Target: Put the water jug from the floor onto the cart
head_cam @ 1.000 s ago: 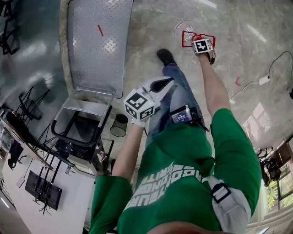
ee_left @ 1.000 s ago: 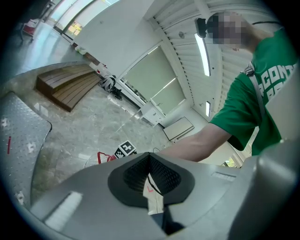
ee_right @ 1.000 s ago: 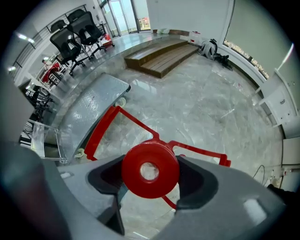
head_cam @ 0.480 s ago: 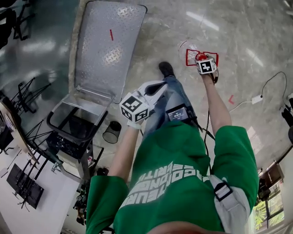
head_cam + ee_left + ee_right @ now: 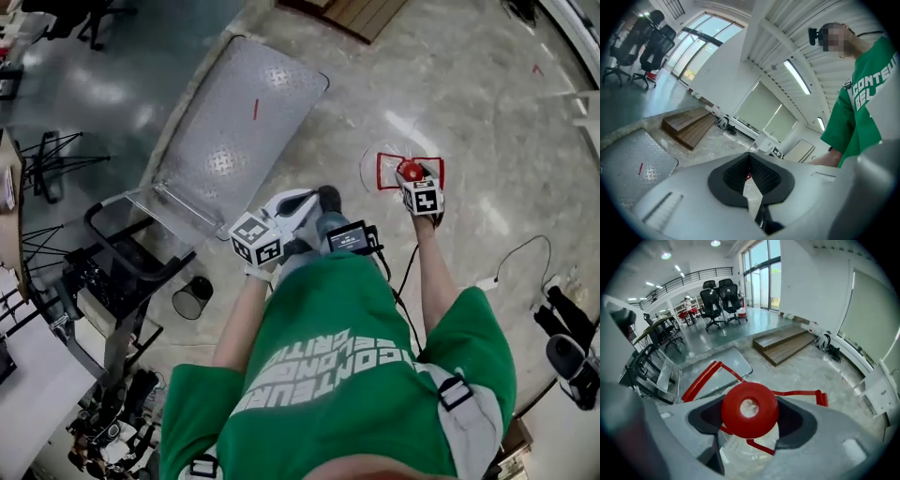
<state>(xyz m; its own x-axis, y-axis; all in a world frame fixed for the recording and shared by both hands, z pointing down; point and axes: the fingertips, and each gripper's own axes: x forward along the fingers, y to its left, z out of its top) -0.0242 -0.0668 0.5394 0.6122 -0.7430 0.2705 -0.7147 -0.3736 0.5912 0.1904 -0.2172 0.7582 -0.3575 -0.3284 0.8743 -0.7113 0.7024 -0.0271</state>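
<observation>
Water jug point(image 5: 409, 172) is not yet on the cart point(image 5: 239, 122); the carry and the setting-down are left, I judge; the cart's deck, upper left of the head view, bears no load; the jug, clear with a red cap, is right of centre, its fill unreadable; my right tongs point(image 5: 751, 425) are closed round its neck; my left tongs point(image 5: 750, 174) are pressed together, empty.

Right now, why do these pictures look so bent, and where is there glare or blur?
Head view: a wide lens bends the room's edges; lights glare off the glossy floor and the metal cart. Left gripper view: dark rounded corners, a mosaic patch over a face. Right gripper view: the jug and its red cap sharp, the jaws nearest the lens soft.
</observation>
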